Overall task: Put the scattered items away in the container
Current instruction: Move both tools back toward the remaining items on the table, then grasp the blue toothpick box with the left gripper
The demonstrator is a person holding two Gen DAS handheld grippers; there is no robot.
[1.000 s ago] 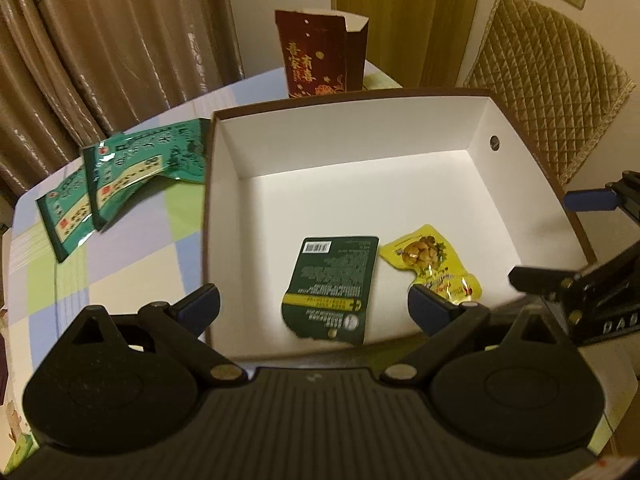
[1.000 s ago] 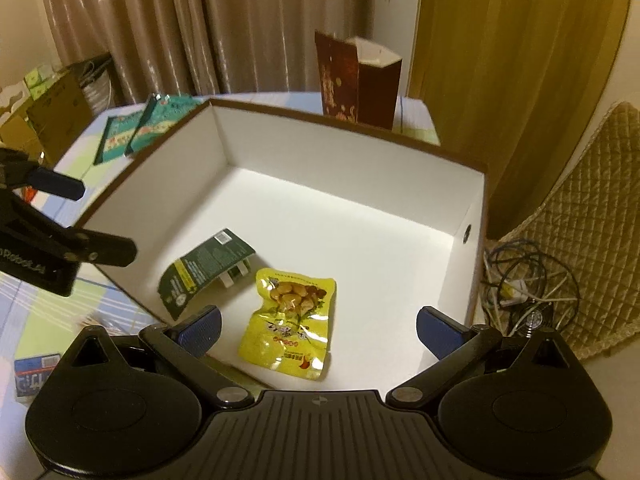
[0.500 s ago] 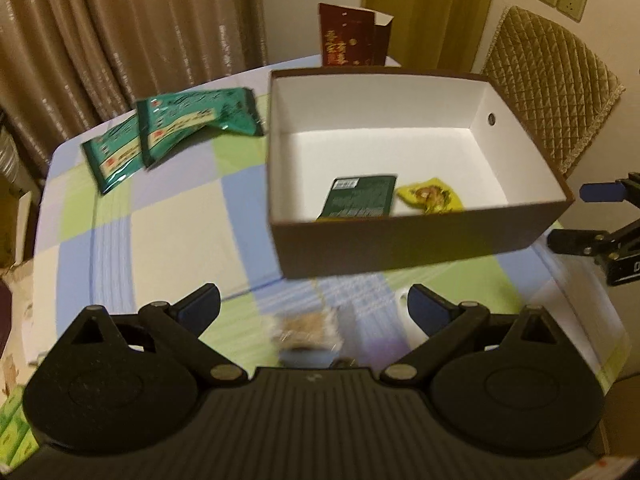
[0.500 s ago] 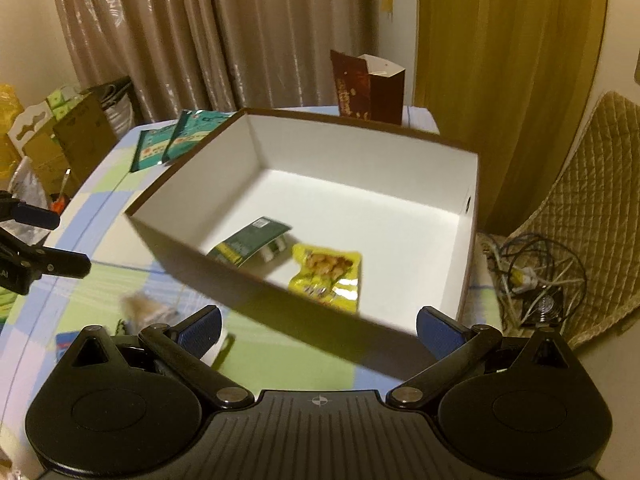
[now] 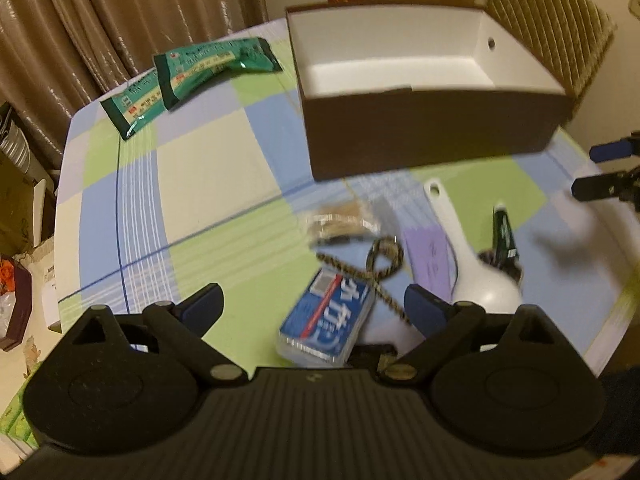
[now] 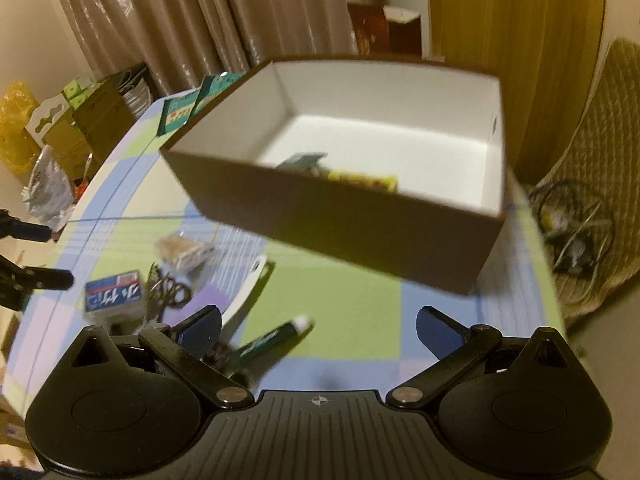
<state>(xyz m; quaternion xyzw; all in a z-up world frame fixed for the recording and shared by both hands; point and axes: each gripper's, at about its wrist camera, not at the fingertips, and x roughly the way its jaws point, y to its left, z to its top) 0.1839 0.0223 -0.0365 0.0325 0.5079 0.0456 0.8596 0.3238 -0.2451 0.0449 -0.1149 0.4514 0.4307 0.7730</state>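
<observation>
Looking along the left gripper, both blue pads are spread wide and nothing is between them; just ahead on the checked tablecloth lies the blue tissue pack, with a patterned cord loop lying across its far corner, a clear snack packet beyond that, and a white scoop and a dark green tube to the right. The brown box, white inside, stands farther back, and two teal sachets lie well apart to its left. From the right wrist view, the right gripper is likewise released and empty, the dark green tube lying close before its left pad and the scoop's handle just beyond; the box already holds a dark green packet and a yellow packet near its front wall. The step in hand looks like choosing the next loose item. A sound way would be for the left to come down over the tissue pack across its narrow width, pads squarely on the two long sides, and lift straight so the cord slides off rather than dragging along. The right would do well to take the tube across its body, mid-length, since it may roll. Both views are blurred, so contact should be settled slowly.
</observation>
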